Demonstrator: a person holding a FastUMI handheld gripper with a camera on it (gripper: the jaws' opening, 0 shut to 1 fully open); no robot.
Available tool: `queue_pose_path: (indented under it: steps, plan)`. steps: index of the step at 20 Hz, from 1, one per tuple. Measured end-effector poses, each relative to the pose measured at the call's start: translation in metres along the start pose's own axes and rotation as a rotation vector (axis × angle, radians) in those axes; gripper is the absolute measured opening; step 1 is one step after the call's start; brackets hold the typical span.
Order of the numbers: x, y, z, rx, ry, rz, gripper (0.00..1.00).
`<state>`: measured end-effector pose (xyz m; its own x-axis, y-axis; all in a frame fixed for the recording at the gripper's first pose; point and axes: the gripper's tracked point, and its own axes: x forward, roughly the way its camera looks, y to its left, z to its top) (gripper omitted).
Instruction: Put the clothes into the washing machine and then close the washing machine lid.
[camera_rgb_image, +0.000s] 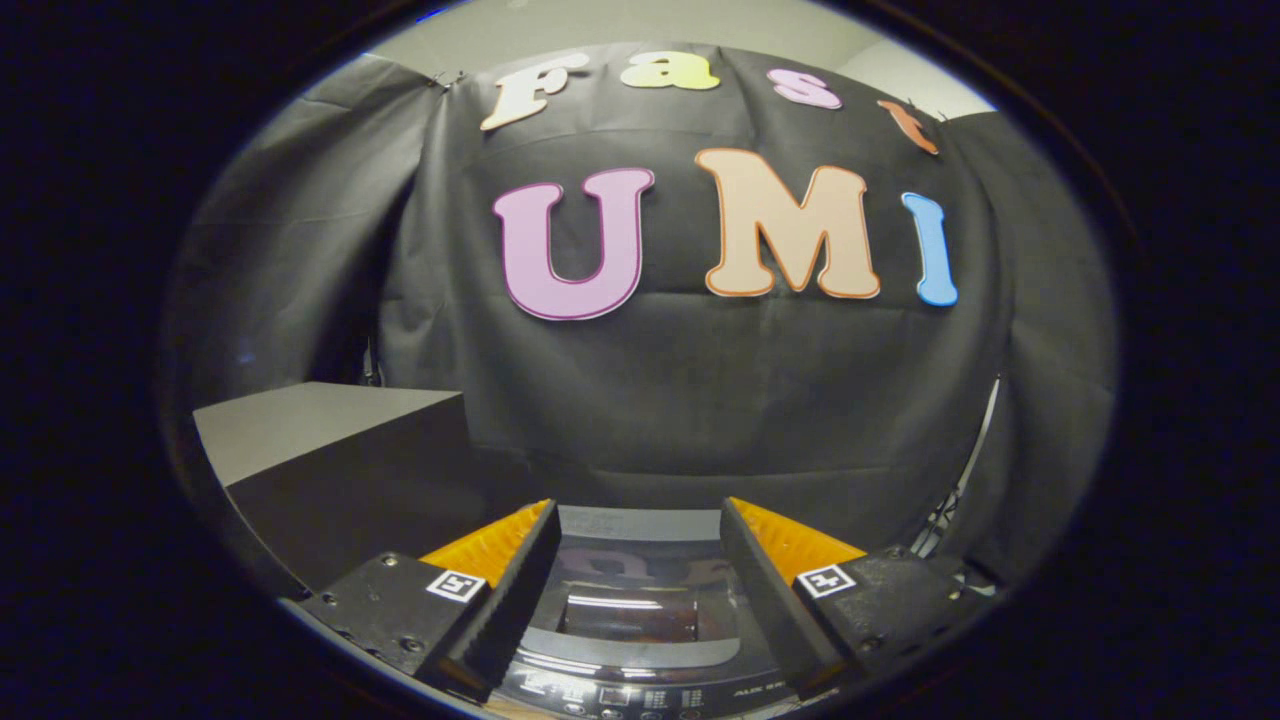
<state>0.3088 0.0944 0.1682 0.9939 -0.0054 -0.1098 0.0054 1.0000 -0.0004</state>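
Seen from the gripper's own camera, the gripper (635, 560) hangs above a top-loading washing machine (640, 690), its two fingers spread wide with nothing between them. Through the gap lies the machine's glossy lid (630, 610), which looks shut, with a row of controls at its near edge. No clothes can be seen here, so I cannot tell whether they are inside or yet to be fetched. To the left, beside the machine, stands a dark box (330, 450) with a grey top. The risk, as I judge it: if clothes remain outside, the closed lid blocks loading; the slick lid may also slip from the fingers when lifted.
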Motion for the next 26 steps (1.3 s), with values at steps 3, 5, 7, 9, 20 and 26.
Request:
queue_pose_path:
  steps: [3,5,7,9,20,26]
  plan:
    - [-0.019,-0.013,-0.016,0.019,-0.014,0.000,0.97]
    - [-0.032,-0.024,-0.025,0.033,-0.027,-0.003,0.97]
    - [-0.046,-0.032,-0.035,0.039,-0.042,-0.005,0.98]
    - [-0.061,-0.039,-0.045,0.044,-0.058,-0.004,0.98]
    - [-0.145,-0.082,-0.109,0.147,-0.148,-0.052,0.97]
    - [-0.181,-0.092,-0.132,0.118,-0.256,-0.042,0.97]
